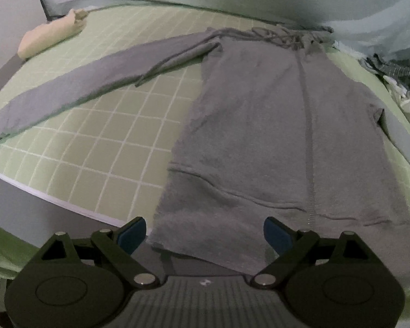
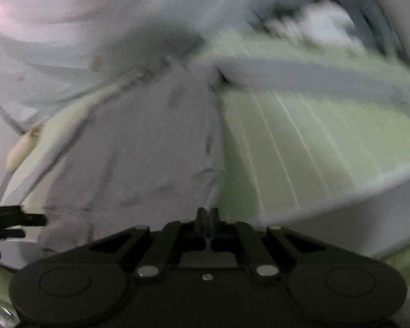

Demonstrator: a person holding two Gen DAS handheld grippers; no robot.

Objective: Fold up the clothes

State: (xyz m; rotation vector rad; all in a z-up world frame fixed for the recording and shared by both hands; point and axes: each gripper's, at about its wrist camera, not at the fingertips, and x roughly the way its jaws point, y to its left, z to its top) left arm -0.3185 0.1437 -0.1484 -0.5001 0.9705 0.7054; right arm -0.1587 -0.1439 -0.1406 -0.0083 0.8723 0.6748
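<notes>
2 wrist views, angled down, close, sharing hoodie [image 1: 259,125], right blurred, seemingly nearer

Black left gripper [image 1: 205,235], blue fingers [image 1: 132,233], silver screws, round housings

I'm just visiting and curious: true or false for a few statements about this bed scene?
1. The grey long-sleeved hooded top lies spread on the green checked sheet. True.
2. The left gripper has its blue-padded fingers closed. False: they stand wide apart over the top's hem.
3. The right gripper is shut. True.
4. A cream rolled cloth sits on the top's chest. False: it lies apart, near the sheet's far corner.
</notes>
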